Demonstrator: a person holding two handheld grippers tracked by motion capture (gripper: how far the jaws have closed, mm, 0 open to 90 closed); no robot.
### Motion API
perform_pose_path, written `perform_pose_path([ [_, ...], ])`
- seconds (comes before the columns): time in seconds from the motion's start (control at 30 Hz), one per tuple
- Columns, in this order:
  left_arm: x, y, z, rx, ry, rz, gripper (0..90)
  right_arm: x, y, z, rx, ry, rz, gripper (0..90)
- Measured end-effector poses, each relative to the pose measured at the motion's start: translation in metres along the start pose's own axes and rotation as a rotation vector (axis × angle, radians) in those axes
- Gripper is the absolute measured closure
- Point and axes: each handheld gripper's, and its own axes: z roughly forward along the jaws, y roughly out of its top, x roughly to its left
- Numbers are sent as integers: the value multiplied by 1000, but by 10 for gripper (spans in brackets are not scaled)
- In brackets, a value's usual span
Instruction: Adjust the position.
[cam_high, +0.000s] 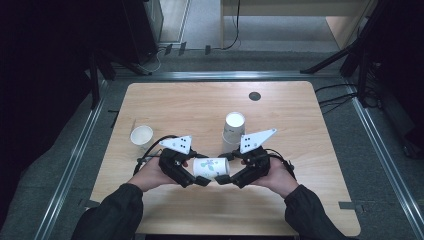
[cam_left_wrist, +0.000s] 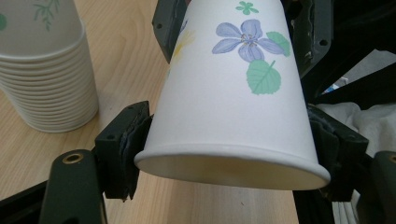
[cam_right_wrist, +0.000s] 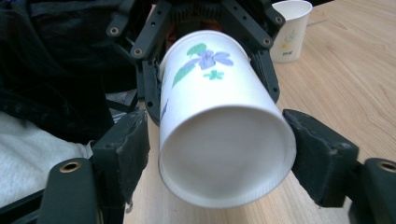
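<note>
On a wooden table (cam_high: 280, 210), a flowered paper cup (cam_high: 212, 167) is held sideways in the air between both grippers. The left gripper (cam_high: 201, 180) clamps its rim end; the right gripper's (cam_high: 223, 179) jaws stand apart beside its base. The handover is judged nearly done; placing remains.

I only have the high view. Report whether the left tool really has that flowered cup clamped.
Observer: Yes. In the left gripper view the left tool presses both pads on the flowered cup, just behind its open rim.
Operator: Now check the other side.
Observer: In the right gripper view the right tool flanks the cup's closed base, with a sliver of gap at one pad. It looks open.
Operator: Describe what stands behind them.
Observer: The left gripper view shows a stack of paper cups, upside down, with many rims layered one over another.
</note>
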Motion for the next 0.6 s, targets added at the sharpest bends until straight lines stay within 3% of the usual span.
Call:
perform_pose_path([
  [0.17, 1, 2, -8, 5, 23, -3, 241, -2, -1, -2, 10, -37, 1, 235],
  [0.27, 1, 7, -15, 38, 46, 7, 241, -3, -4, -5, 20, -53, 3, 235],
  [0.47, -1, 26, -29, 98, 103, 41, 241, -4, -7, -8, 50, -90, -1, 235],
  [0.6, 1, 43, -43, 123, 95, 47, 241, -3, -8, -10, 65, -112, -11, 235],
])
